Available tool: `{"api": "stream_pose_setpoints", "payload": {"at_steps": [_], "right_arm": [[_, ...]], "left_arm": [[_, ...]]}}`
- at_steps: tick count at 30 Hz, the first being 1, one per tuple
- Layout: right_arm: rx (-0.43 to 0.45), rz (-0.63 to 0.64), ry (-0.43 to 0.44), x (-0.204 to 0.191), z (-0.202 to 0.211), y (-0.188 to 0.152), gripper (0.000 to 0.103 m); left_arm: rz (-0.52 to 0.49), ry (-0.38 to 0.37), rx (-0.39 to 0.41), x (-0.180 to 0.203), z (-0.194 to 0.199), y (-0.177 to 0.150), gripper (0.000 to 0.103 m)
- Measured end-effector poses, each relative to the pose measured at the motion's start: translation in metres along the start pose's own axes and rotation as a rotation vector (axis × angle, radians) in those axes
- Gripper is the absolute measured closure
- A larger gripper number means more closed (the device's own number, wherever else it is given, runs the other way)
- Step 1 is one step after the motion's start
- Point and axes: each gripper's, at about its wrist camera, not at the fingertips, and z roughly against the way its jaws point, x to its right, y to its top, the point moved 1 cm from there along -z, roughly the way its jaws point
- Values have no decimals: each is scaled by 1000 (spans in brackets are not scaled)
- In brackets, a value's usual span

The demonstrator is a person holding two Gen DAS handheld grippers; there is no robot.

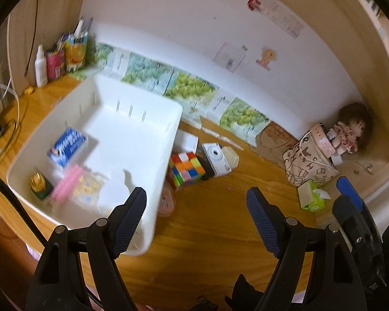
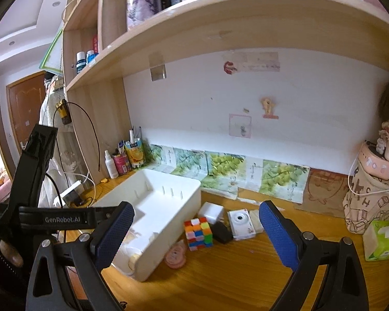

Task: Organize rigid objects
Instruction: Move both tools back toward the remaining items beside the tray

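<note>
A white bin sits on the wooden desk. It holds a blue box, a small gold-capped bottle, a pink comb-like item and a clear packet. Beside its right wall lie a colour cube, a black block, a small white camera, a white box and a pink round case. My left gripper is open above the desk at the bin's near corner. My right gripper is open and empty, short of the cube.
Pen cups and a white bottle stand at the back left. A patterned bag, a doll and a green tissue pack fill the right corner. A shelf overhangs the desk. Cables lie at the left.
</note>
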Motion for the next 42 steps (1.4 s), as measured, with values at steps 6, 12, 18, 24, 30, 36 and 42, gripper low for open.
{"api": "stream_pose_setpoints", "payload": {"at_steps": [6,12,18,24,30,36,42], "right_arm": [[-58,-34,36,36,-9,-5,5],[-105,-78,91,69,-34,-2,5],[-149,-123,112,92,-66,6,5],[-217,-188,143,111,-98,13,5],[-269,-226,139,127,-125,16,5],[-361,-282,95,145,-158,13,5],[-468,-300,64,155,-193,0,10]], "left_arm": [[108,42,-46,14,-25,-30,21],[145,126,-100,34,-52,-56,21],[126,283,-147,48,-80,-63,21],[54,454,-205,61,-115,-66,21],[42,673,-203,59,-142,-65,21],[145,758,-185,44,-162,-61,21],[222,824,-180,30,-178,-56,21]]}}
